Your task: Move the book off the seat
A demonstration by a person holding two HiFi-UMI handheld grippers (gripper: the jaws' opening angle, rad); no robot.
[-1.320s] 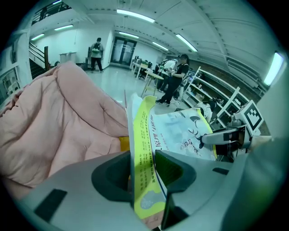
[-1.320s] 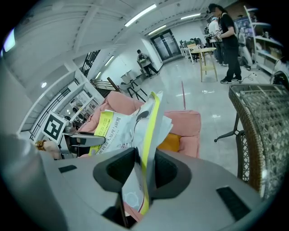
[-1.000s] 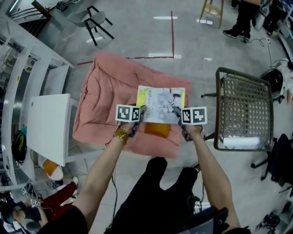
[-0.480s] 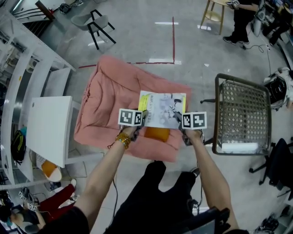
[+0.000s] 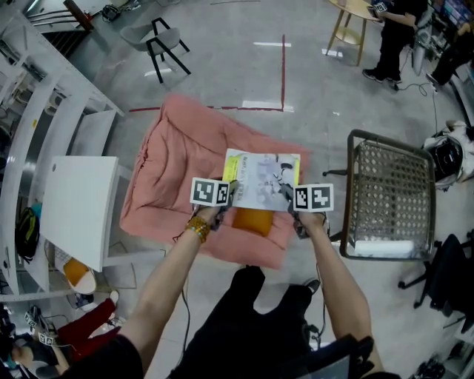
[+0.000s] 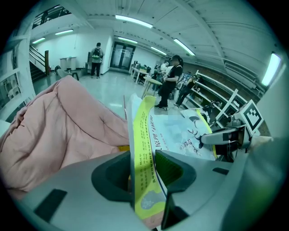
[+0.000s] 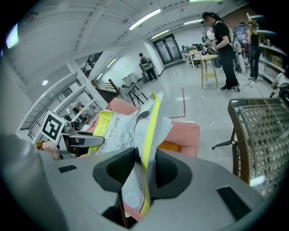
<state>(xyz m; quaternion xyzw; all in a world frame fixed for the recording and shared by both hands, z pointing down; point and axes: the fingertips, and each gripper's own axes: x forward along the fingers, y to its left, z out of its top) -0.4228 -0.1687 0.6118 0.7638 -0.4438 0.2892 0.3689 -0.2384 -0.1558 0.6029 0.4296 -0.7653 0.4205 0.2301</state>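
Observation:
A thin book [image 5: 261, 180] with a white and yellow cover hangs just above the pink cushioned seat [image 5: 185, 170], held level by its two near corners. My left gripper [image 5: 229, 194] is shut on its left edge, the yellow spine strip [image 6: 145, 158] pinched between the pads. My right gripper [image 5: 287, 196] is shut on the right edge, with the yellow border [image 7: 146, 149] clamped in its jaws. An orange object [image 5: 252, 220] lies on the seat under the book's near edge.
A white table [image 5: 78, 207] stands left of the seat. A dark wicker chair [image 5: 392, 192] stands to the right, with a white item on its near edge. A grey chair [image 5: 159, 41] and a wooden stool [image 5: 348, 22] stand farther off, with people near the stool.
The book and both grippers keep their hold and their place over the seat; only the head view has shifted slightly.

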